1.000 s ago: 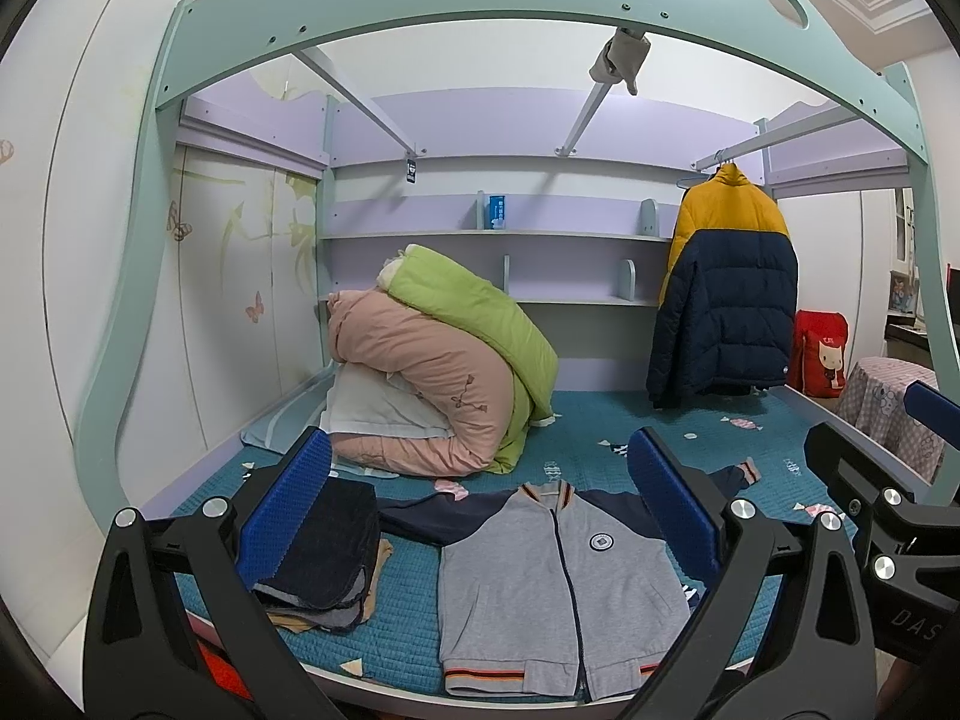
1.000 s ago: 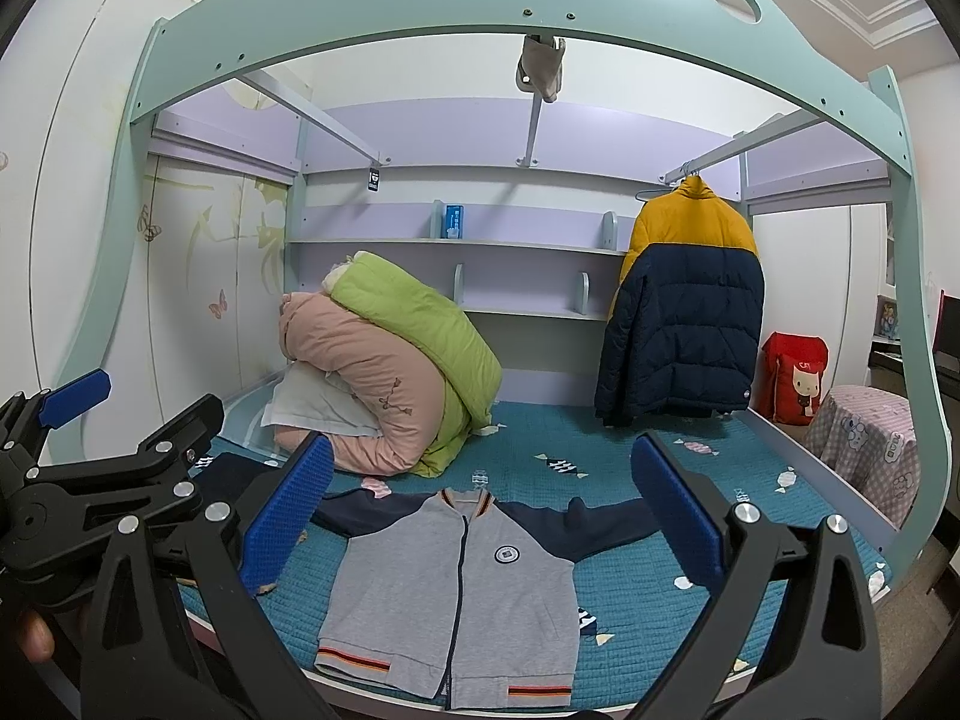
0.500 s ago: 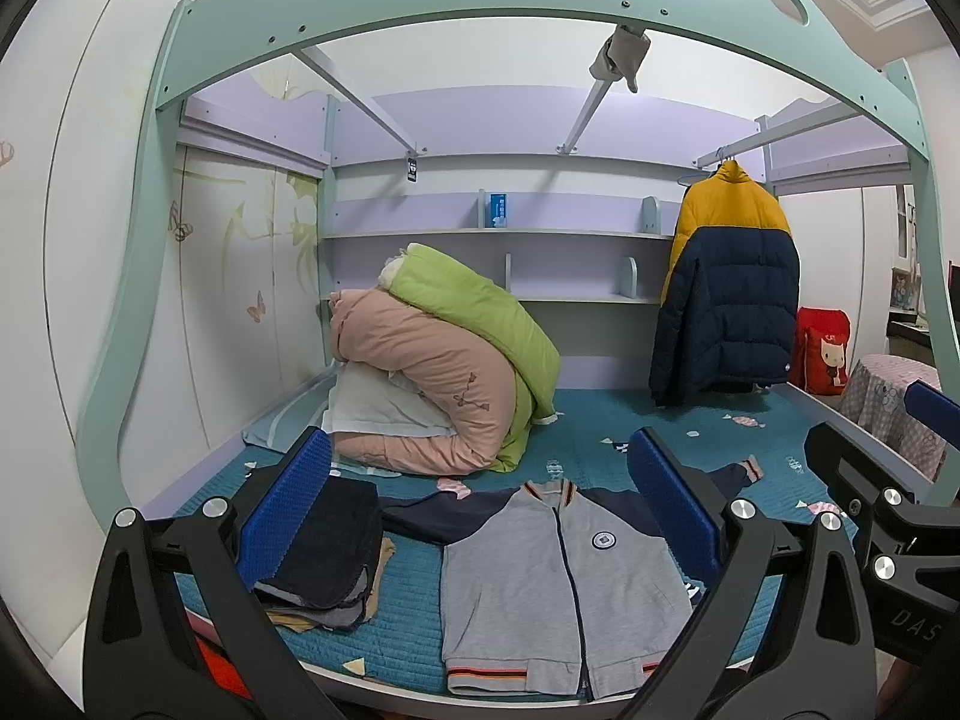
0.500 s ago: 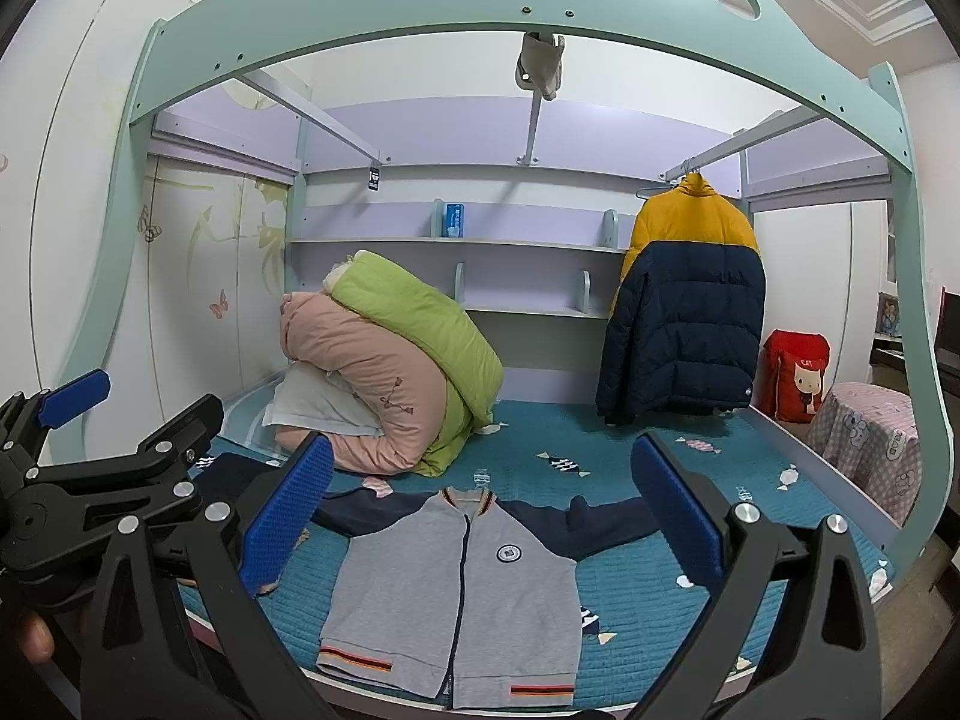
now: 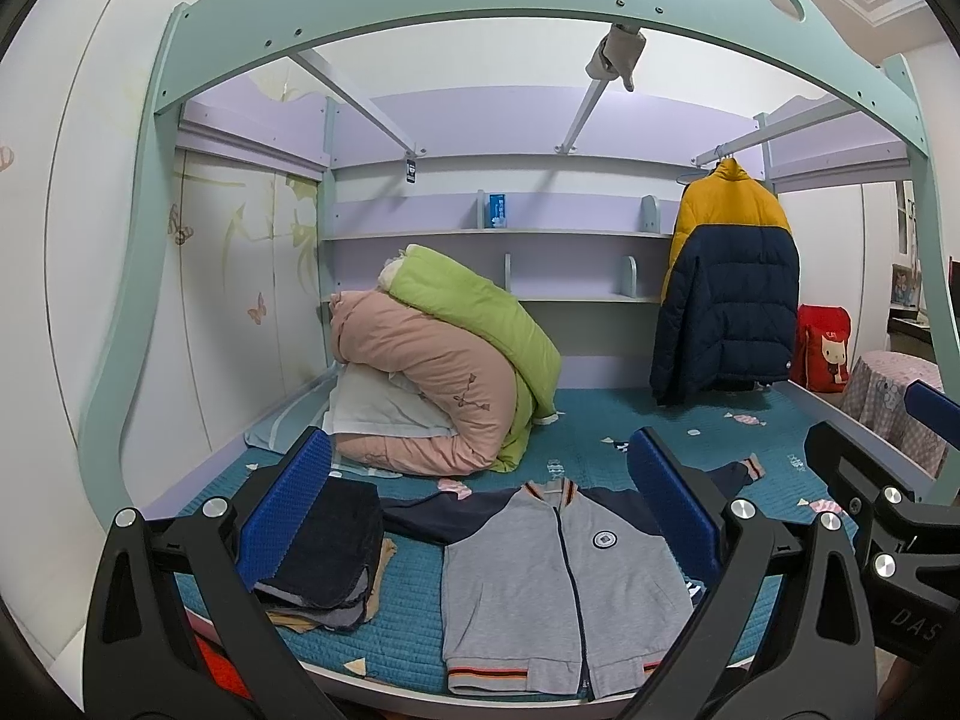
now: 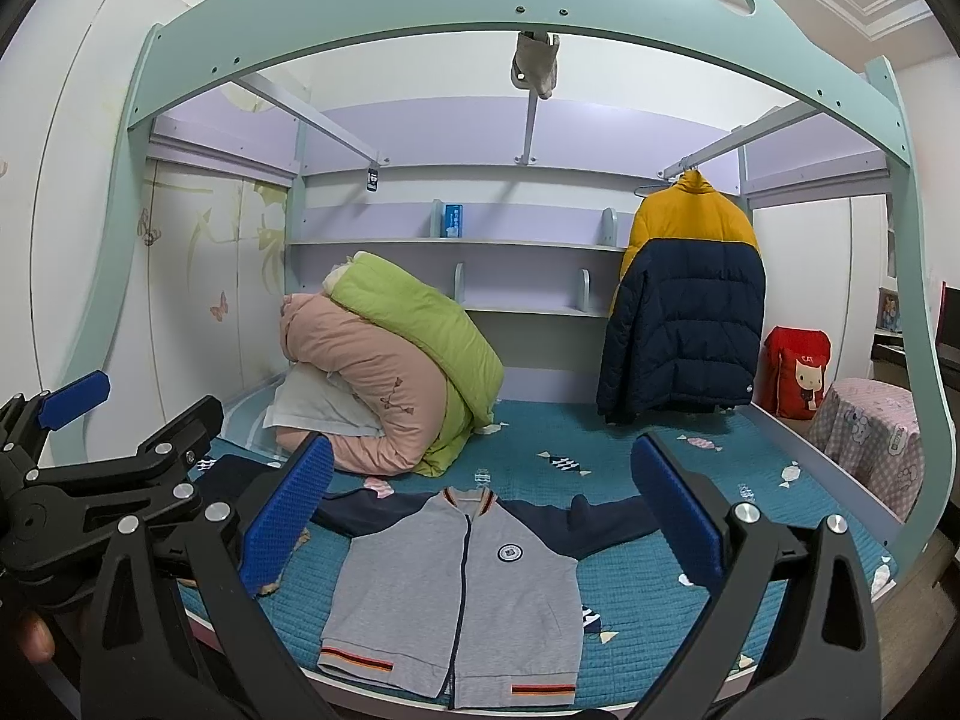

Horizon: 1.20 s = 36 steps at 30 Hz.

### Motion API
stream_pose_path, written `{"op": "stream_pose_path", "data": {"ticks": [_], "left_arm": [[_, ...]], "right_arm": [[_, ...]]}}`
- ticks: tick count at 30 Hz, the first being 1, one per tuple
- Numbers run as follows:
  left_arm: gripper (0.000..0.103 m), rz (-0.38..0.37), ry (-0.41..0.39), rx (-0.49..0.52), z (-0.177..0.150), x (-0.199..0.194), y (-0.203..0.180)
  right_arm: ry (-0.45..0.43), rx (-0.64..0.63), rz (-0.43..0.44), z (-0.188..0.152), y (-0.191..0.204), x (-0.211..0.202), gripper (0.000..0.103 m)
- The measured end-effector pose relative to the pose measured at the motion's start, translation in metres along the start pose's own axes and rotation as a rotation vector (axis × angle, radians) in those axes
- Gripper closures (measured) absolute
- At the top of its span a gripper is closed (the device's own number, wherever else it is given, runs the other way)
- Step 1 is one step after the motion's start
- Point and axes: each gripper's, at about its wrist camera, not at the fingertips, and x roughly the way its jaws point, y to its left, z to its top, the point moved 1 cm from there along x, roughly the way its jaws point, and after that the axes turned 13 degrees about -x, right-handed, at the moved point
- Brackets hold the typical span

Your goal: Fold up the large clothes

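Jacket [image 5: 564, 576], grey with dark blue sleeves, lies flat and zipped on the teal bed cover [image 6: 648, 588], straight ahead of both tongs and framed between their blue pads. Left tongs [image 5: 480, 516] hang wide open and hold nothing; right tongs [image 6: 480, 510] are just as wide and empty. Folded dark clothes [image 5: 324, 552] sit behind the left tongs' left pad. Beyond the jacket, rolled quilts [image 5: 444, 372] are piled, and a yellow and navy coat [image 6: 684, 306] hangs farther right.

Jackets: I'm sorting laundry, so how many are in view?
2. A grey jacket lies spread flat on the bed's near edge; a yellow and navy jacket hangs from the rail at the right. The folded pile may hide more.
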Motion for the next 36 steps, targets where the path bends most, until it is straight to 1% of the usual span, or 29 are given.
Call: {"op": "stream_pose_path", "data": {"ticks": [8, 15, 16, 36], "left_arm": [[0.004, 0.009, -0.002, 0.011, -0.005, -0.001, 0.008], [0.004, 0.01, -0.003, 0.017, -0.006, 0.001, 0.005], [0.004, 0.011, -0.003, 0.021, -0.005, 0.003, -0.002], [0.004, 0.024, 0.023, 0.019, -0.007, 0.018, -0.001]], "right_arm": [[0.003, 0.016, 0.006, 0.001, 0.001, 0.003, 0.007], [0.008, 0.023, 0.006, 0.001, -0.005, 0.007, 0.007], [0.008, 0.023, 0.005, 0.001, -0.005, 0.007, 0.007], [0.029, 0.022, 0.013, -0.007, -0.006, 0.019, 0.007]]}}
